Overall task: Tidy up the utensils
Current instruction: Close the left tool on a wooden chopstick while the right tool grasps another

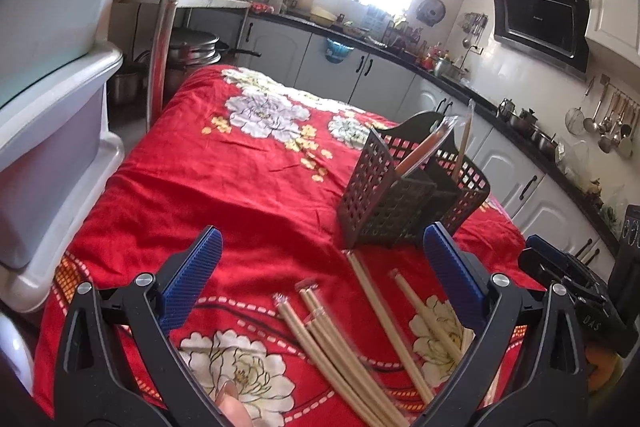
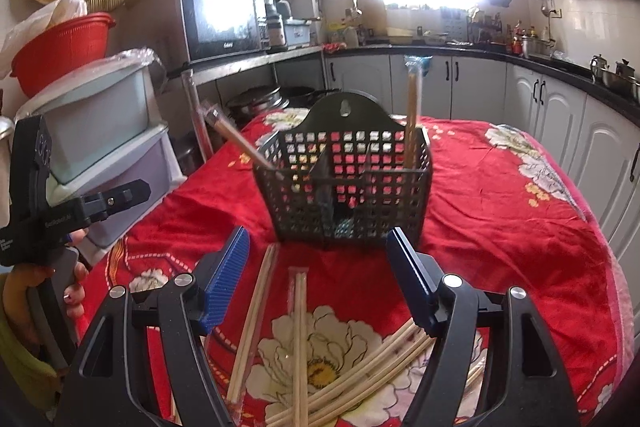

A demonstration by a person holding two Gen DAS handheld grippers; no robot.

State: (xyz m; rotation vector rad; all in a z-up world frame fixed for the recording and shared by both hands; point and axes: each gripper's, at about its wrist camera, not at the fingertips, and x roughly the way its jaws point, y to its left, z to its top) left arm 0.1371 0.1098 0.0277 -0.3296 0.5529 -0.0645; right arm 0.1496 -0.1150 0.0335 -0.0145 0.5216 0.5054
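Chopsticks [image 2: 298, 343] loose at frame bottom; our right gripper [image 2: 318, 277] and left gripper [image 1: 322, 271] gape empty; next we pinch pair, drop into caddy [image 2: 344, 183].

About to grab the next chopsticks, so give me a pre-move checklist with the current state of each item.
1. Left tool open and empty: ok, jaws spread wide, nothing between them.
2. Right tool open and empty: ok, jaws apart, nothing held.
3. Black basket upright on the red cloth: ok, it stands with its open top up.
4. Room left in the basket: ok, only two wrapped chopstick pairs show in it, one leaning left, one near upright at right.
5. Loose chopsticks within reach: ok, they lie on the cloth just ahead of both tools.
6. Chopsticks separated for a clean single pick: not ok, several overlap and cross.
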